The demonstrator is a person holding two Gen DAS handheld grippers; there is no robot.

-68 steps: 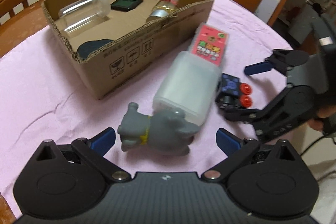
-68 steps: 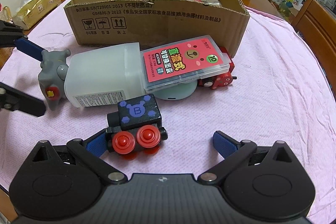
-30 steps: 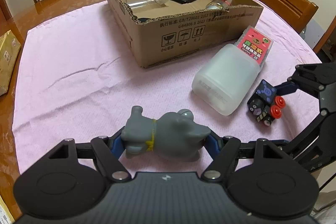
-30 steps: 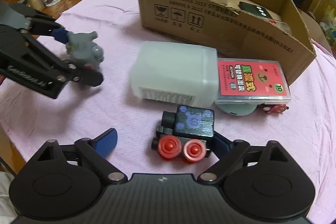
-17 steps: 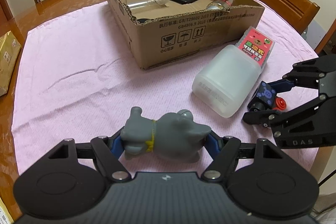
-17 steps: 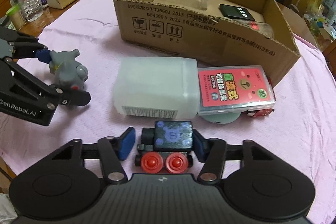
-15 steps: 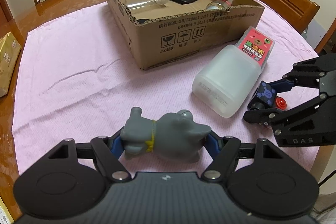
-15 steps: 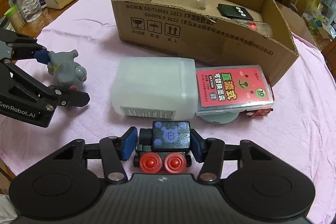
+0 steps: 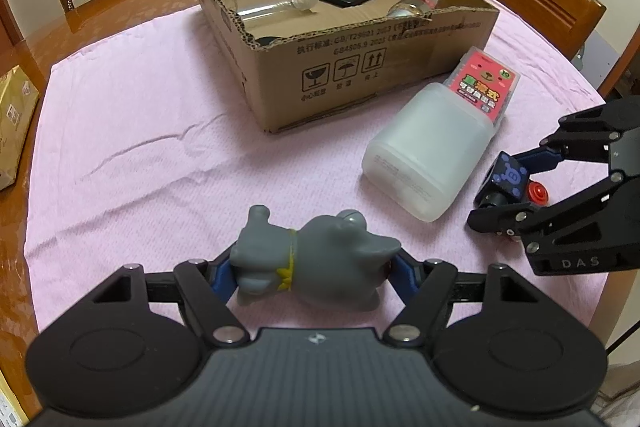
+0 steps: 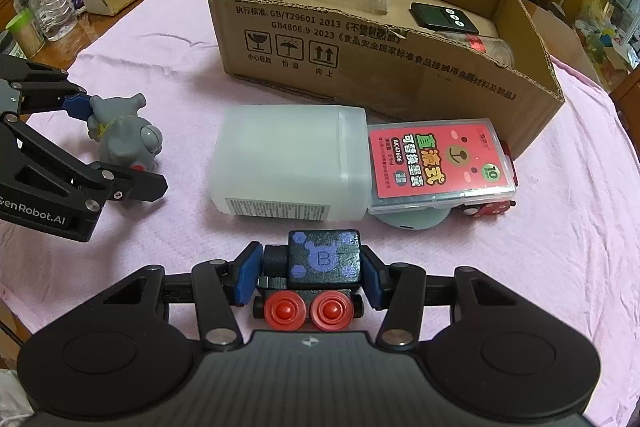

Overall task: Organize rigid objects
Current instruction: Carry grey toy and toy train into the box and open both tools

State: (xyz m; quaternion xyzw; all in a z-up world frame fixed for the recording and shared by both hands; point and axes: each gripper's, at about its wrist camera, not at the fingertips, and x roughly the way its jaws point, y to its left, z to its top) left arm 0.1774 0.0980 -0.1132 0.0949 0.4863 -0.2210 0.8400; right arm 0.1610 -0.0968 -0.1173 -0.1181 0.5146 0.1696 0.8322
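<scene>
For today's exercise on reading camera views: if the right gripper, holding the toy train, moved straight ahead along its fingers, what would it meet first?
Most likely the translucent white jug lying on its side just ahead of the right gripper and its black toy train. The cardboard box lies farther back. Depth is uncertain.

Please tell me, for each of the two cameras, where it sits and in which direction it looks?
Left wrist: sits on the left gripper, looking along its fingers at the grey toy animal and cardboard box.
Right wrist: sits on the right gripper, facing the black toy train.
Shared: box, white plastic container, red card case, each other's gripper.
</scene>
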